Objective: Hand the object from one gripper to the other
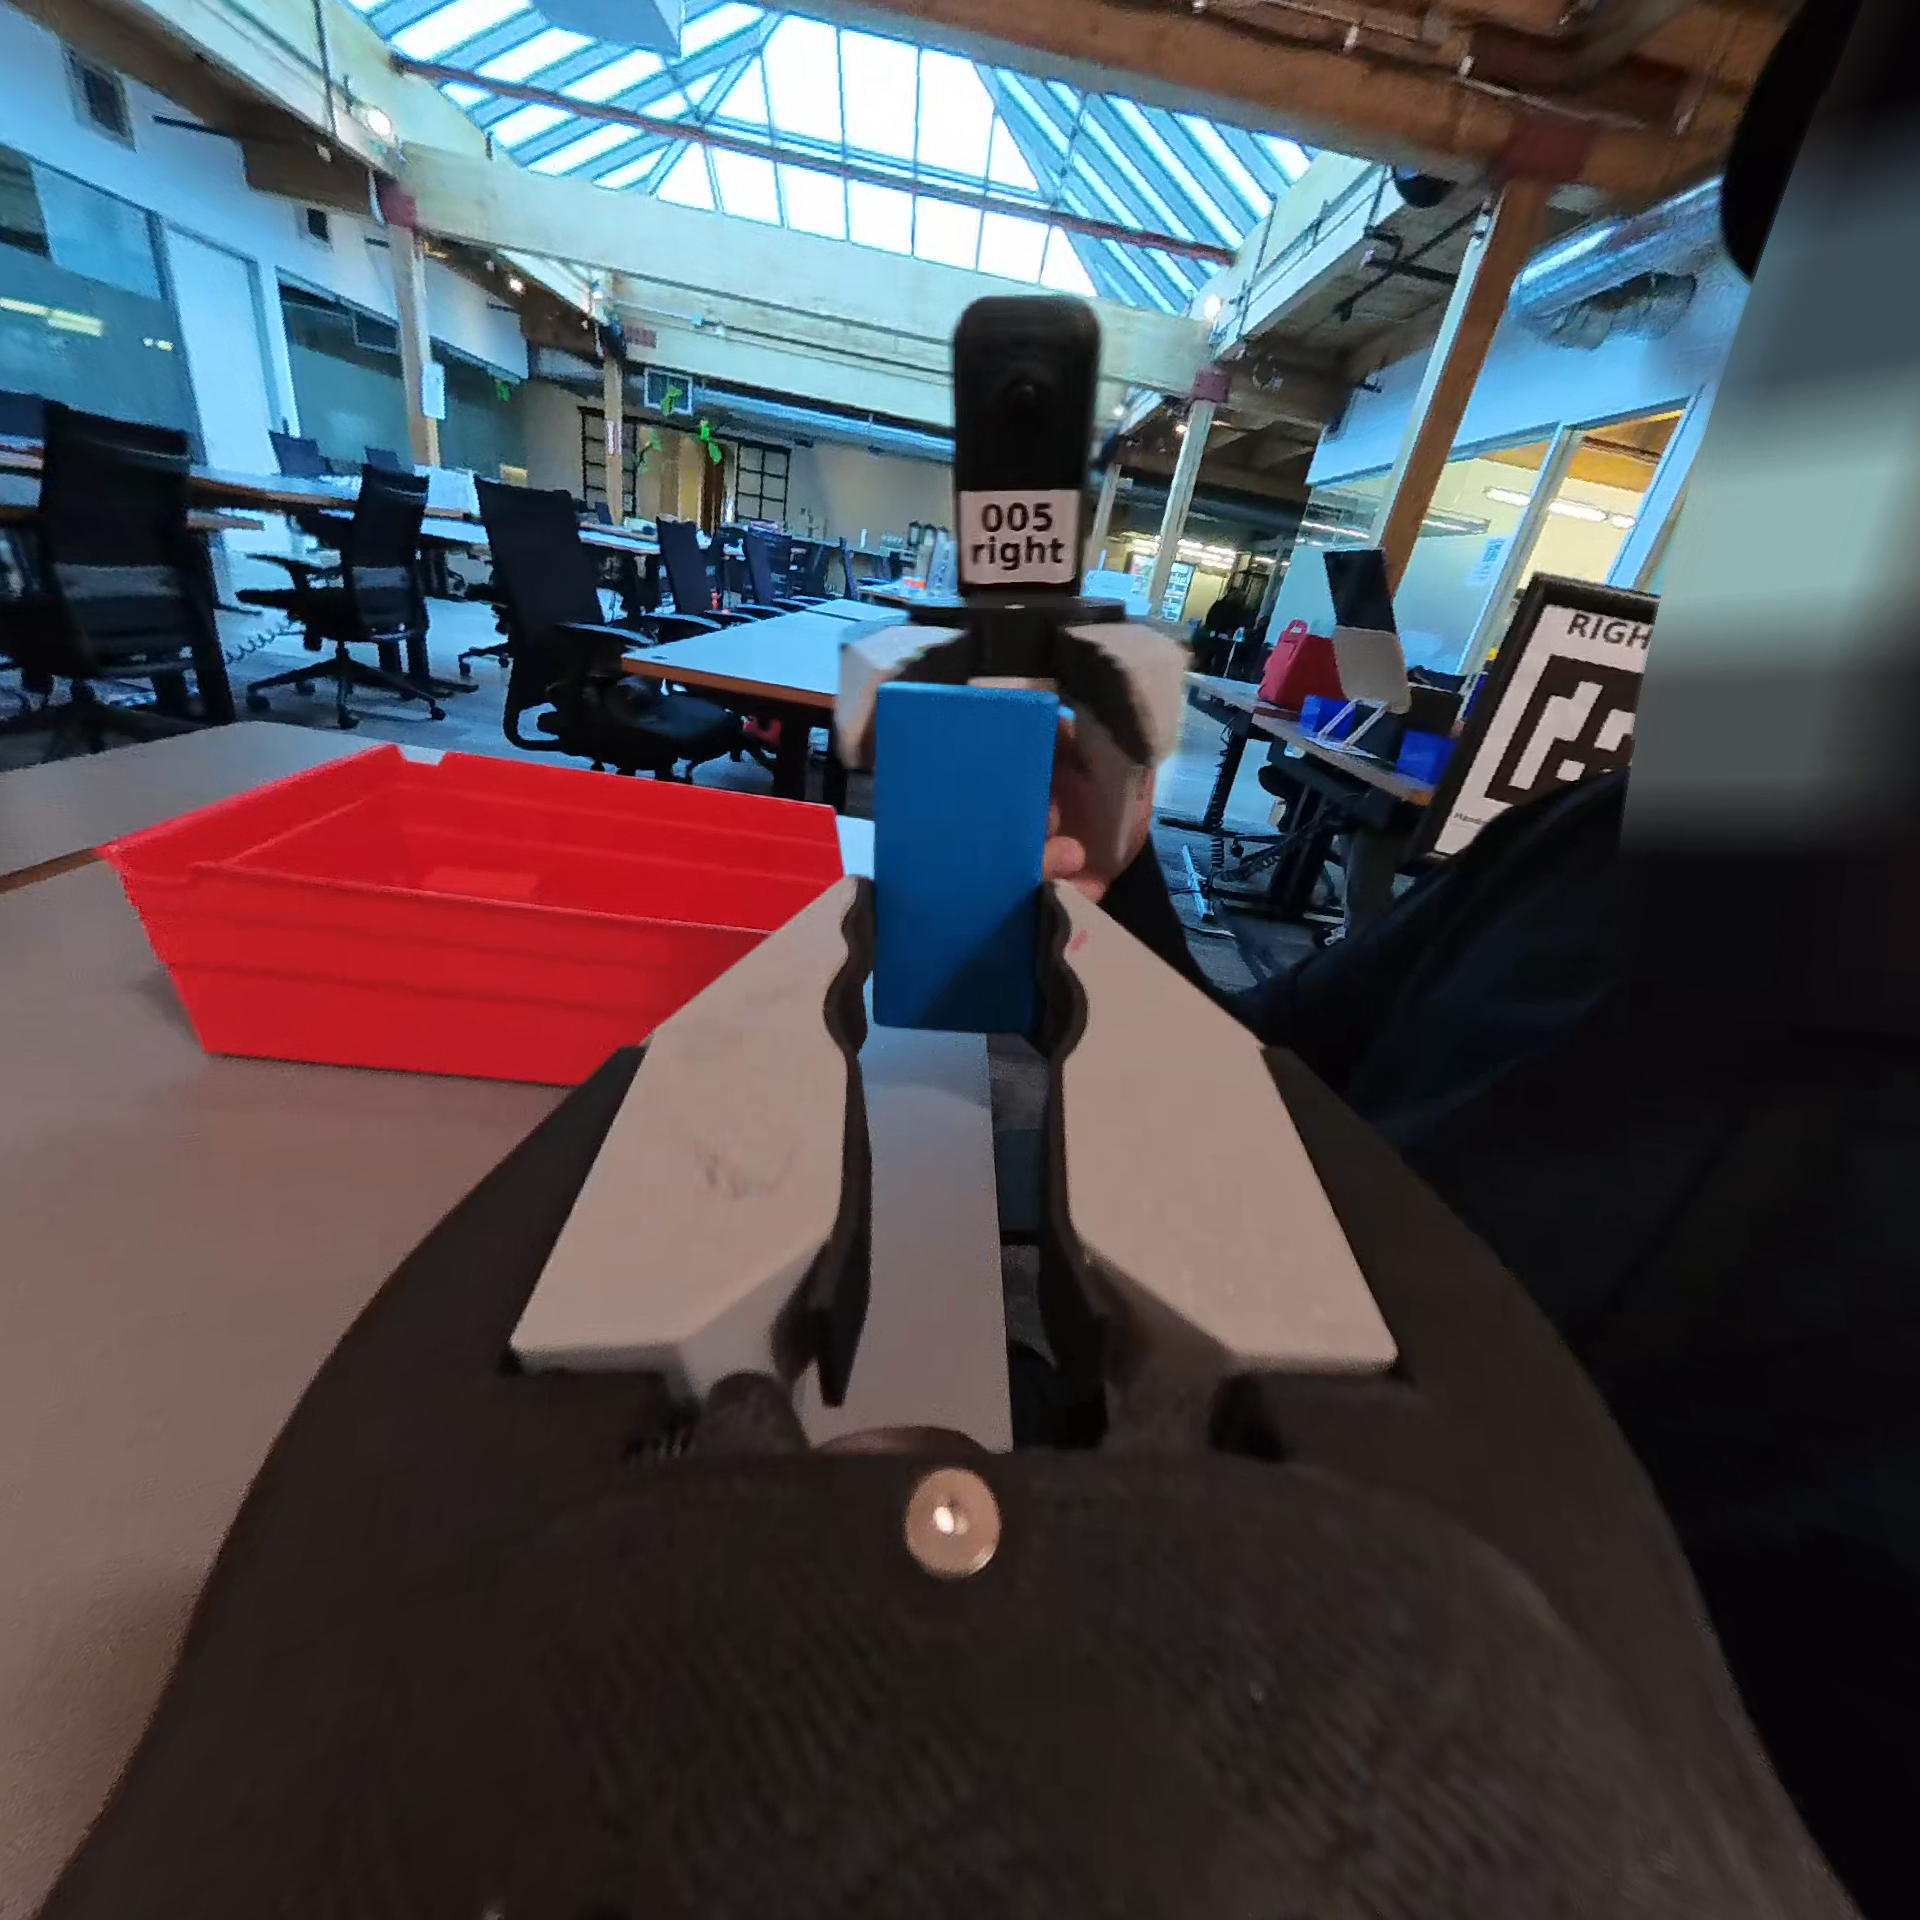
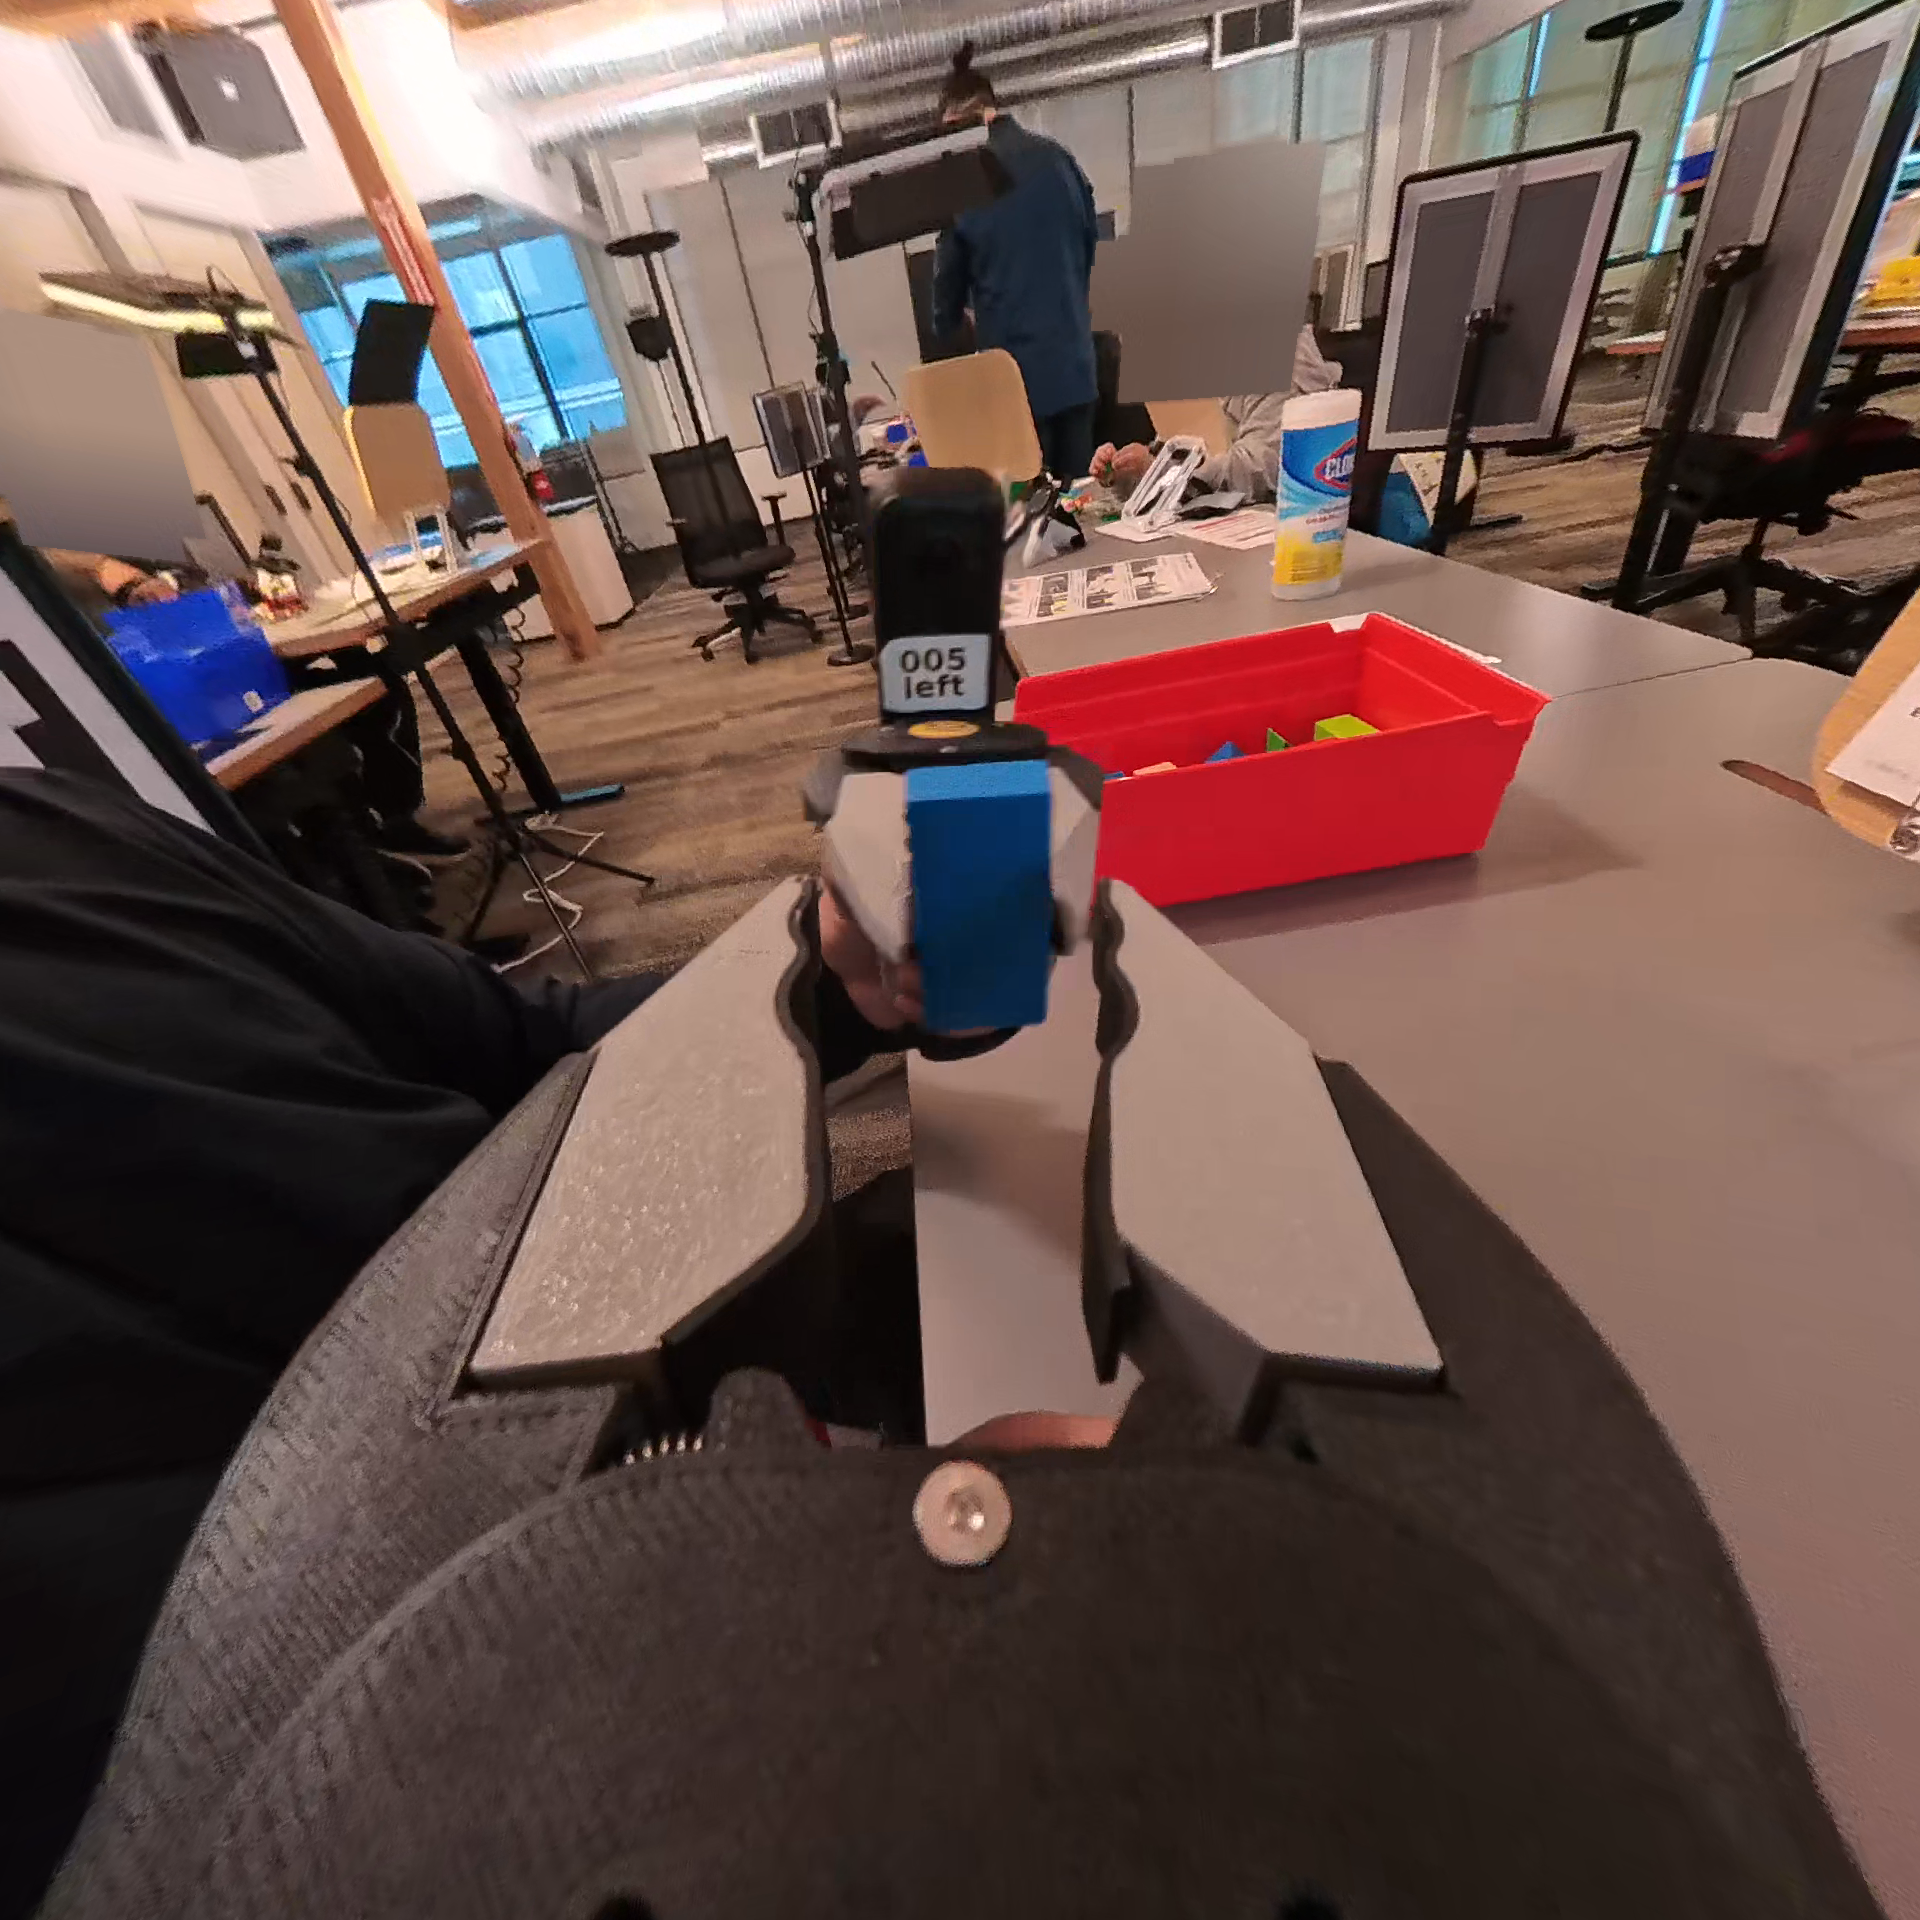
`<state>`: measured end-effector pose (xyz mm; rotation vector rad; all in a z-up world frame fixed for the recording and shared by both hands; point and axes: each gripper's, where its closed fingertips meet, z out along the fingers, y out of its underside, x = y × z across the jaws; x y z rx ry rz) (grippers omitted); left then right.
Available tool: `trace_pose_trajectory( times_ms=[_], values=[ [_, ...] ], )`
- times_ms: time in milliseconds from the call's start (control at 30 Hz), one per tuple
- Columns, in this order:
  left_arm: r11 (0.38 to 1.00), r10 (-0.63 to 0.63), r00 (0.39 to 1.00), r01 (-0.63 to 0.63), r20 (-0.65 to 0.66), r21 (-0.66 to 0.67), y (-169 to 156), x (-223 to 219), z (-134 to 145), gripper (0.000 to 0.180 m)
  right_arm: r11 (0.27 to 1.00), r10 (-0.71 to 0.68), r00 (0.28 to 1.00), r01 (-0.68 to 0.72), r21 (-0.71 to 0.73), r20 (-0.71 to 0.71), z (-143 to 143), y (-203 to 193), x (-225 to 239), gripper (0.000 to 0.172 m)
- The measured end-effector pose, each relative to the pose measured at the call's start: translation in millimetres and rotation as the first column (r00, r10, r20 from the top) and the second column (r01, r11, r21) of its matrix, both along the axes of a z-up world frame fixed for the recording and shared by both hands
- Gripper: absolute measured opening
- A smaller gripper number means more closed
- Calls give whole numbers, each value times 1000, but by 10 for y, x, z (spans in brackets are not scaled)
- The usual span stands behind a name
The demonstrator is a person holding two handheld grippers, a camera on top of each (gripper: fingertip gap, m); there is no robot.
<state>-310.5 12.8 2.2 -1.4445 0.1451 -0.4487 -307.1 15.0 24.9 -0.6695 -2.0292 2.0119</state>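
Grey laminate covers the desk (image 2: 1558, 1039) we work at, the largest thing near us, with an open office of chairs and other tables behind it. On that desk stands a red bin (image 2: 1299, 821); from the right wrist view we see a few small coloured blocks (image 2: 1278, 740) lying inside it, blue, green and pale ones. Farther back on the desk stands a white and yellow wipes canister (image 2: 1314, 494), next to some printed sheets (image 2: 1112, 587).

We hold the two tools facing each other above the desk's near edge. Our left hand-held gripper (image 1: 956, 961) is clenched on the lower part of a blue block (image 1: 961, 852), its black wavy pads (image 1: 844, 966) pressing against the block's two sides. That block is a tall rectangular piece, upright, lifted clear of the desk and just beside the bin.

Our right hand-held gripper (image 2: 951, 971) is spread wide and released: in its own view its fingertips stand on either side of the block with clear space between pads and blue faces. From the left wrist view we see that same gripper's grey fingers (image 1: 1127, 686) behind the block's upper end, splayed past its edges
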Motion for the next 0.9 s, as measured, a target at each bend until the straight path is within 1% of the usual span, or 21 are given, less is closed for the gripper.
trace_pose_trajectory(
  times_ms=[167,233,300,400,433,467,500,567,633,700,733,767,800,833,867,900],
  values=[
    [1000,-3,1000,3,-7,-18,66,67,-56,27,1000,17,1000,-17,12,25,-100,-101,-61,47],
    [1000,-1,1000,1,-10,-29,82,73,-91,27,999,5,1000,-6,46,5,-150,-128,-91,28],
    [999,4,1000,-4,4,-34,92,50,-111,27,998,-15,1000,16,65,-7,-169,-125,-122,28],
    [999,2,997,1,72,-46,108,-16,-117,27,996,-51,999,52,70,-19,-163,-79,-177,27],
    [998,12,997,-7,79,-60,103,-53,-122,28,995,-75,997,77,59,-37,-124,-29,-201,27],
    [997,30,997,-24,75,-79,82,-103,-124,31,990,-128,990,131,53,-56,-73,79,-252,28],
    [994,58,996,-51,66,-99,45,-171,-113,34,975,-210,975,214,58,-76,-22,259,-329,28],
    [976,173,984,-168,28,-141,-72,-399,-69,36,915,-387,916,395,81,-102,65,769,-482,28],
    [934,306,951,-308,-39,-180,-216,-644,-31,35,800,-583,806,591,101,-101,108,1448,-681,27],
    [892,389,915,-403,-104,-207,-342,-795,4,35,679,-719,694,712,182,-35,-10,2093,-909,28],
    [878,409,904,-428,-129,-214,-391,-825,24,35,605,-778,629,754,254,-15,-127,2399,-1034,27],
    [870,421,895,-445,-148,-213,-432,-833,49,35,529,-825,565,769,359,4,-308,2682,-1152,27],
    [866,428,889,-454,-163,-207,-464,-825,72,35,452,-864,503,759,469,19,-516,2941,-1254,28],
    [867,427,887,-456,-174,-200,-488,-802,91,35,392,-891,453,731,558,32,-721,3152,-1347,28],
    [870,419,889,-451,-186,-199,-504,-770,99,35,361,-906,418,690,628,61,-929,3303,-1428,28],
    [870,411,889,-449,-201,-204,-519,-744,95,35,344,-916,389,645,682,94,-1128,3412,-1499,28]
  ],
)
